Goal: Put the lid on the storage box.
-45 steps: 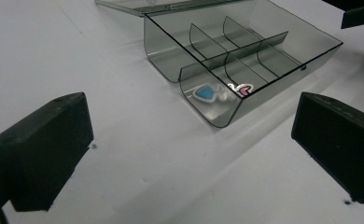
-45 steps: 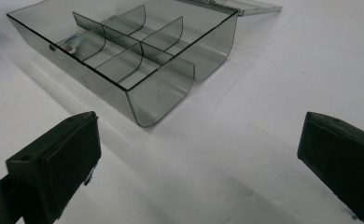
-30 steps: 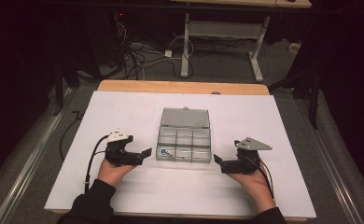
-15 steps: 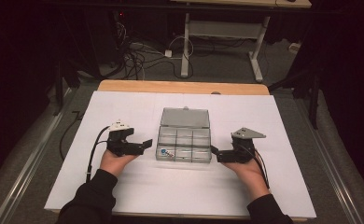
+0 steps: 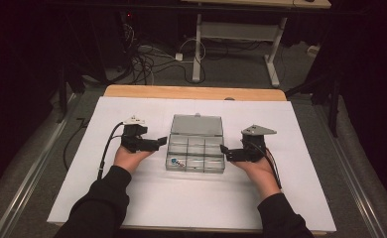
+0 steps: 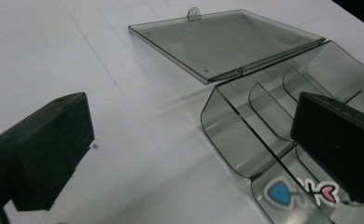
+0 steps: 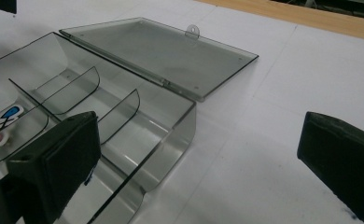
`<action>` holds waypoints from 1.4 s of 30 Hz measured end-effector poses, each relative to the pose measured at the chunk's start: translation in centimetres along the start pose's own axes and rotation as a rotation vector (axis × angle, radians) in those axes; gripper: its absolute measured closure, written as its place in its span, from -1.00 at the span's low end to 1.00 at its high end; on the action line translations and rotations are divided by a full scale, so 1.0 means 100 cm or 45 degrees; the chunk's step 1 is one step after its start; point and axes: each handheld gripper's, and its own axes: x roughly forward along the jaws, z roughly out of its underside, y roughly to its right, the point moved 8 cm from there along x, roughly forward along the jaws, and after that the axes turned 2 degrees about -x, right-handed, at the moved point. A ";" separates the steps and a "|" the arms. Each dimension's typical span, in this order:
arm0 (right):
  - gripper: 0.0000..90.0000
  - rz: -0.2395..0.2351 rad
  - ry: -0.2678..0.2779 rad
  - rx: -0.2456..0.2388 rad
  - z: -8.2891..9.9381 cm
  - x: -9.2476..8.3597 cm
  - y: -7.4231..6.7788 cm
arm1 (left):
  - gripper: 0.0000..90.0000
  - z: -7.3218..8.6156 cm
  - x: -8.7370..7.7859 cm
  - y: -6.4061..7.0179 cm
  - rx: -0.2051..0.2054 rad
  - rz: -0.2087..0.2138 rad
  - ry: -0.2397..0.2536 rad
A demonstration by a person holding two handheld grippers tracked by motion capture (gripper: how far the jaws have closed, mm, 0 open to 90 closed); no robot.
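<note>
A clear plastic compartment box [image 5: 195, 152] sits mid-table, its lid [image 5: 196, 125] swung open and lying flat behind it. A small blue and pink item [image 5: 175, 161] lies in its front left compartment. My left gripper [image 5: 161, 143] is open at the box's left side, and in the left gripper view its jaws straddle the left wall [image 6: 227, 135], near the blue and pink item [image 6: 301, 191]. My right gripper [image 5: 225, 151] is open at the box's right side. In the right gripper view its jaws straddle the right wall [image 7: 171, 140], with the lid [image 7: 157, 51] beyond.
A white sheet [image 5: 132, 198] covers the table, with a wooden edge [image 5: 191, 92] at the back. Metal rails [image 5: 32, 168] run along both sides. Cables [image 5: 147, 59] and desk legs [image 5: 197, 49] lie on the floor behind.
Both grippers have moved forward, away from the person, and closed in on the two sides of the box. The box and its lid have not moved.
</note>
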 end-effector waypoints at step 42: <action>-0.57 0.002 -0.104 0.146 -0.033 0.062 0.025 | -0.87 -0.037 0.062 -0.009 -0.069 -0.039 -0.139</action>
